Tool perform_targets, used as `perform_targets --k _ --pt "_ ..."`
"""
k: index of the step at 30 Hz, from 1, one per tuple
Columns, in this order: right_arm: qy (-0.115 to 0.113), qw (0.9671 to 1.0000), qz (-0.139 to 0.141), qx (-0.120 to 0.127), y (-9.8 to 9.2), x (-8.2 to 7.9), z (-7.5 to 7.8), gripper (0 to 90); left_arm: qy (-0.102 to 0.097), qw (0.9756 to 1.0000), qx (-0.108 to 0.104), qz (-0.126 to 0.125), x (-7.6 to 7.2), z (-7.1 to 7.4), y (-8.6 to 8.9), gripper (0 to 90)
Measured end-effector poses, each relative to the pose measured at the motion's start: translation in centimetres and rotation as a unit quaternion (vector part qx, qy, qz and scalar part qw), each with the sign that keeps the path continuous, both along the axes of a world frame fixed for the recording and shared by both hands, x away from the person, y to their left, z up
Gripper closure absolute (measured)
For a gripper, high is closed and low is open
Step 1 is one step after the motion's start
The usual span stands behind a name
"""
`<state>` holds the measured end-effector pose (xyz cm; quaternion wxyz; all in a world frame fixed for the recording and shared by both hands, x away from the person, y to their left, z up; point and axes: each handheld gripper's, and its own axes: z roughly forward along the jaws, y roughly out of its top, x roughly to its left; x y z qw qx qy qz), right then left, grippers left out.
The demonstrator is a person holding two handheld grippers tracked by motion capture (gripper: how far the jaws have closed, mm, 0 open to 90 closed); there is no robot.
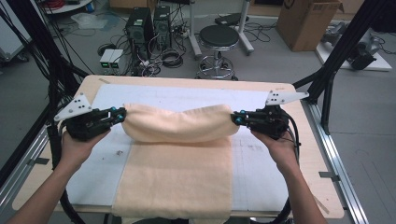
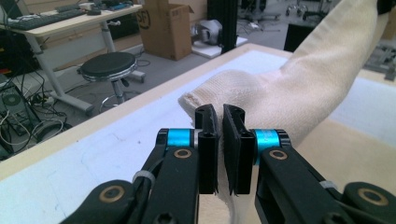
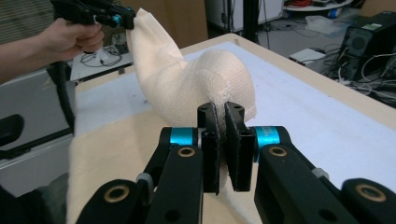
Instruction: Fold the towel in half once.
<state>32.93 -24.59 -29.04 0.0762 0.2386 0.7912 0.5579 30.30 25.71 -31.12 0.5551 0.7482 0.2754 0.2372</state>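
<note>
High view: left gripper (image 1: pixel 120 115), right gripper (image 1: pixel 237 119) both clamped on towel (image 1: pixel 177 140) corners (far edge lifted).

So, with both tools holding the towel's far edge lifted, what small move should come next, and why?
Probably carry both tools toward the person and lower them together. The left tool and right tool each pinch a corner of the cream towel, whose raised edge sags over the half lying flat, so the fold is not yet laid down.
</note>
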Motion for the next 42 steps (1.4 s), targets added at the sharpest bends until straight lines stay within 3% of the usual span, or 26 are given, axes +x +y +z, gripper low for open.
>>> perform_targets --k 7,13,25,30,37,40,42 --pt "-0.005 0.9999 0.011 0.001 -0.1 -2.8 -0.8 85.8 -0.001 0.9999 -0.007 -0.011 -2.5 -1.3 0.4 84.2" --pt "-0.012 0.9996 0.025 -0.001 0.2 -4.8 -1.2 85.8 -0.013 0.9996 -0.012 -0.02 -5.0 -1.9 0.9 84.0" --pt "-0.018 0.9985 0.052 0.003 0.7 -8.5 -2.6 85.6 -0.031 0.9989 -0.006 -0.035 -9.1 -3.4 1.5 84.0" --pt "-0.025 0.9973 0.068 -0.008 0.8 -10.4 -4.0 85.5 -0.035 0.9983 0.004 -0.046 -11.0 -4.9 1.6 83.9" --pt "0.0 0.9954 0.093 -0.024 1.0 -11.9 -7.0 85.2 -0.013 0.9981 0.004 -0.061 -12.7 -7.6 2.1 83.5" --pt "0.004 0.9937 0.107 -0.032 1.1 -12.5 -8.1 84.2 -0.003 0.9974 0.005 -0.071 -13.6 -8.4 2.2 82.2" --pt "0.013 0.9907 0.128 -0.044 1.3 -12.8 -8.7 79.7 -0.003 0.9965 -0.002 -0.083 -14.2 -8.8 2.4 76.5"
